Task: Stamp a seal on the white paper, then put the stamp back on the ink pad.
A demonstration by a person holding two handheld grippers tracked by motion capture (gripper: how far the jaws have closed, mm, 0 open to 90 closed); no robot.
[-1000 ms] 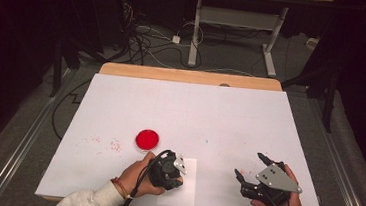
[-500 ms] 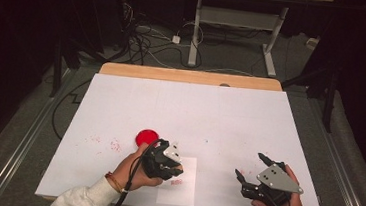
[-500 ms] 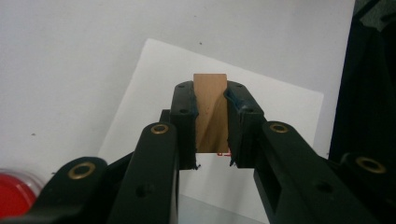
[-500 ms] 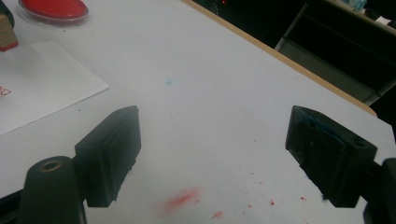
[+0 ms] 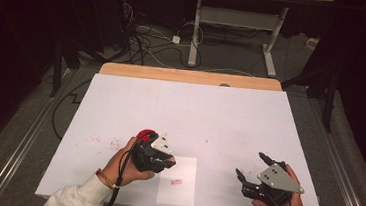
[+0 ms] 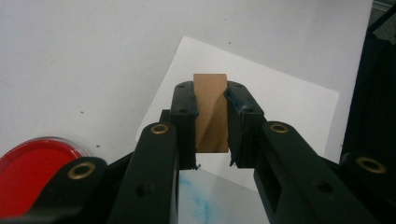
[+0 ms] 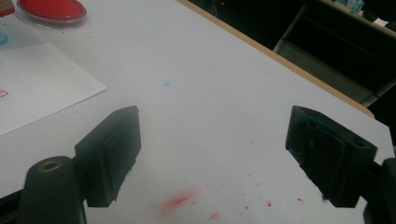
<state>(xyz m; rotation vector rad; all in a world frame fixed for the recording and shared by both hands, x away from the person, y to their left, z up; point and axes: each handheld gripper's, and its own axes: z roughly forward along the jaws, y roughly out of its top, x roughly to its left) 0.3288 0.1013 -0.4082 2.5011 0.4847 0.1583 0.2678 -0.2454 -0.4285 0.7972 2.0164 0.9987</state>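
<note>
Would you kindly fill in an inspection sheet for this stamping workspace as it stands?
Surface: white table with red ink specks near its left and front; wooden edge at the far side.
Job's things: wooden stamp block clamped upright in the left gripper; red ink pad just beyond it; paper sheet bearing one red stamp mark.
Clutter: nothing seen.
Grippers: left gripper shut on the block, above the sheet's corner; right gripper open, holding nothing, near the front right.
Cables: a cable trails from each gripper; loose cables lie on the floor behind.
Surroundings: dark room, white desk frame beyond.
</note>
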